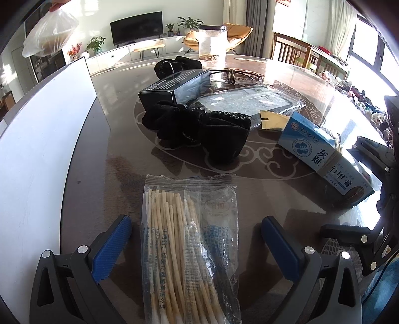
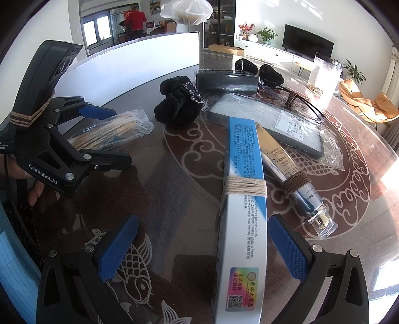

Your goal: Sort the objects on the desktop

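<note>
A clear pack of cotton swabs point(image 1: 184, 239) lies flat on the table between the fingers of my left gripper point(image 1: 197, 236), which is open around it without touching. From the right wrist view the same swab pack point(image 2: 112, 132) lies between the left gripper's fingers point(image 2: 99, 112). My right gripper point(image 2: 203, 245) is open, straddling a long blue-and-white box point(image 2: 242, 224) wound with string. The blue box point(image 1: 324, 154) also shows at the right of the left wrist view. A gold and silver tube point(image 2: 286, 174) lies beside it. A black knitted glove point(image 1: 199, 129) sits mid-table.
A black box point(image 1: 177, 86), a bagged grey item point(image 1: 244, 102) and a second black glove point(image 1: 177, 64) lie farther back. A white board point(image 1: 42, 149) stands along the left table edge. A clear jar point(image 1: 212, 43) stands at the far side. A person in red point(image 2: 136, 20) stands in the background.
</note>
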Motion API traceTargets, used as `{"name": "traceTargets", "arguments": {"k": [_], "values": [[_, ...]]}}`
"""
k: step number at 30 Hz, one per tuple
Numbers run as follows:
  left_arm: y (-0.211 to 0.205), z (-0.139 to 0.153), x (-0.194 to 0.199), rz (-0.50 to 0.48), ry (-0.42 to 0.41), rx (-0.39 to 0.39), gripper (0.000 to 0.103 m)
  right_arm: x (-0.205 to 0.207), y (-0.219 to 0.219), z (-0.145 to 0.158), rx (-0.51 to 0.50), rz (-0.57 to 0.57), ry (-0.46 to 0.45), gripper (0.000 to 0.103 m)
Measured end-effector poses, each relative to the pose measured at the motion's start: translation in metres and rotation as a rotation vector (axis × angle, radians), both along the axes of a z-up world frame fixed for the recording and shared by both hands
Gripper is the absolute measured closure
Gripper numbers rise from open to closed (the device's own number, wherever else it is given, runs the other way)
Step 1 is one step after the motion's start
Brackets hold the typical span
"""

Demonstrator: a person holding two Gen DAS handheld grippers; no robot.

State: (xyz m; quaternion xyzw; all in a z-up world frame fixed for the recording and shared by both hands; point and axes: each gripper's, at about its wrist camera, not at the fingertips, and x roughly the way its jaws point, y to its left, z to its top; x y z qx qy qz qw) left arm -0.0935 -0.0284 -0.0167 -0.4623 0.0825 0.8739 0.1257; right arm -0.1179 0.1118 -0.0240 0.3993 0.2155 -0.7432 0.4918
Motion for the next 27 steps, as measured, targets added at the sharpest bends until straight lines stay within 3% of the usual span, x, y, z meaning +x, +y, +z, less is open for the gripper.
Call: {"name": "traceTargets", "arguments": {"k": [27], "values": [[-0.0051, -0.0003, 0.0025, 0.071, 0.011, -0.005, 0.0, 0.0005, 0.0001, 0.0003, 0.001, 0.003, 0.0, 0.0]]}}
